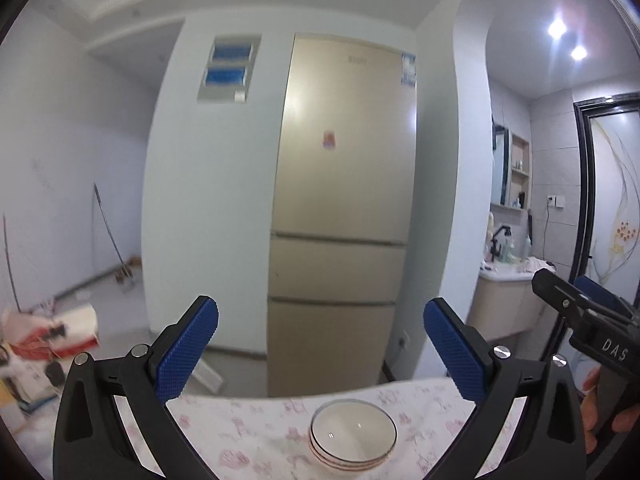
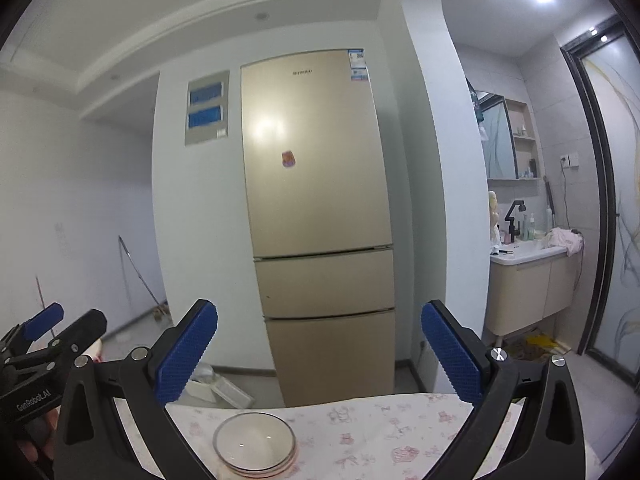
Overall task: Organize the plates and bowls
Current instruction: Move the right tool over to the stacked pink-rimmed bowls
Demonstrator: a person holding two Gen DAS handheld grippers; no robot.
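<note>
A small stack of shallow white bowls (image 1: 353, 436) with thin gold rims sits on a table under a pink-flowered cloth (image 1: 248, 432). The same stack of bowls (image 2: 254, 446) shows in the right wrist view on that cloth (image 2: 400, 436). My left gripper (image 1: 320, 344) is raised above the table, open, with nothing between its blue pads. My right gripper (image 2: 319, 346) is also open and empty, held high. Each gripper appears at the edge of the other's view: the right gripper (image 1: 576, 300) and the left gripper (image 2: 64, 328).
A tall gold fridge (image 1: 340, 216) stands beyond the table's far edge. Boxes and clutter (image 1: 52, 340) lie on the floor at left. A washbasin cabinet (image 2: 528, 280) and a dark-framed sliding door (image 2: 600, 200) are at the right. A hand (image 1: 600, 412) holds the right gripper.
</note>
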